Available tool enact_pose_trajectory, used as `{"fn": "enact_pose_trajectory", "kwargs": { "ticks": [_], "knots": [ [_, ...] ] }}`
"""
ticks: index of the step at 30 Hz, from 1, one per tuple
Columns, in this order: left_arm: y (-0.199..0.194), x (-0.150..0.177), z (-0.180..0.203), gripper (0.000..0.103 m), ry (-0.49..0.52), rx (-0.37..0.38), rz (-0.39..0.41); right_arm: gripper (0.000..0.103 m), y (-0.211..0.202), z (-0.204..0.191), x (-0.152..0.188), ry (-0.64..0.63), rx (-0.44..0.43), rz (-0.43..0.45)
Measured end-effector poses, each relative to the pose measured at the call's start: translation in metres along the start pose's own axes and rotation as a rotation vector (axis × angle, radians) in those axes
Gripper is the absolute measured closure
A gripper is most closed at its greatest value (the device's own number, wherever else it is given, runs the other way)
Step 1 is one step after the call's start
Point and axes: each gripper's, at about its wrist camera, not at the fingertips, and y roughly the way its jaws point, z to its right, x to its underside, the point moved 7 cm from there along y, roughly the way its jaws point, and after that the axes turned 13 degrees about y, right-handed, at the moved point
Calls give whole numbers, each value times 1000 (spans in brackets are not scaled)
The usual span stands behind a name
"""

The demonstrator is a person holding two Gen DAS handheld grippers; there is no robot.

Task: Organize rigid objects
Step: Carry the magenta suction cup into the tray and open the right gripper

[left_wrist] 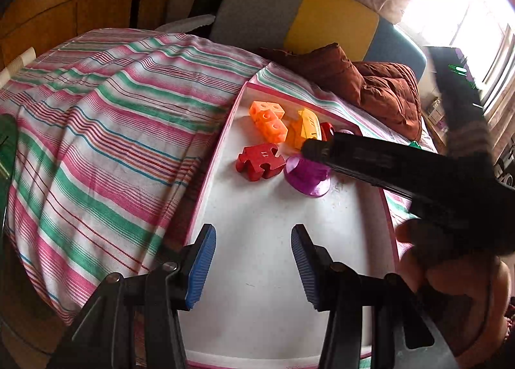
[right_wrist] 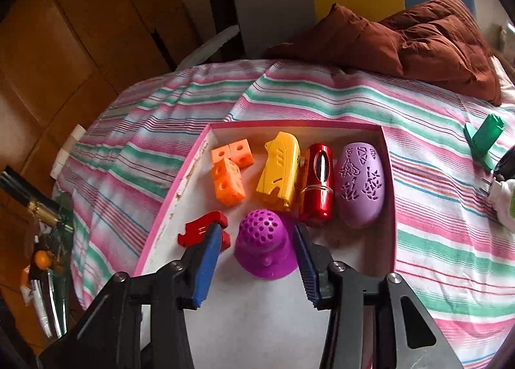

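Purple strainer toy (right_wrist: 264,242) set in the tray (right_wrist: 388,176).
Your right tongs (right_wrist: 257,234) stand released around it; left tongs (left_wrist: 253,251) released, empty. Light, stiff plastic: grip its dome.

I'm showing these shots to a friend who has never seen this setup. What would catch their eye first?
Probably the pink-rimmed tray on the striped bedspread, packed with bright toys: orange cubes, a yellow piece, a red cylinder and a lilac egg shape in a row at its far end. Nearer, a purple perforated dome sits between the open blue pads of the right hand-held gripper, with a red puzzle piece left of it.
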Motion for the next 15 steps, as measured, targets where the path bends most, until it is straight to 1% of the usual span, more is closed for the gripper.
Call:
{"fn": "enact_pose_trajectory", "kwargs": {
  "ticks": [4,7,10,15],
  "knots": [
    [0,0,2,54,6,7,4,56,-20,4,8,-28,-4,19],
    [0,0,7,54,16,35,7,55,-35,13,12,-19,6,32],
    [0,1,14,54,41,61,8,53,-51,23,13,-5,18,56],
    [-1,2,29,54,89,88,17,50,-75,42,12,-31,84,114]
  ]
}}
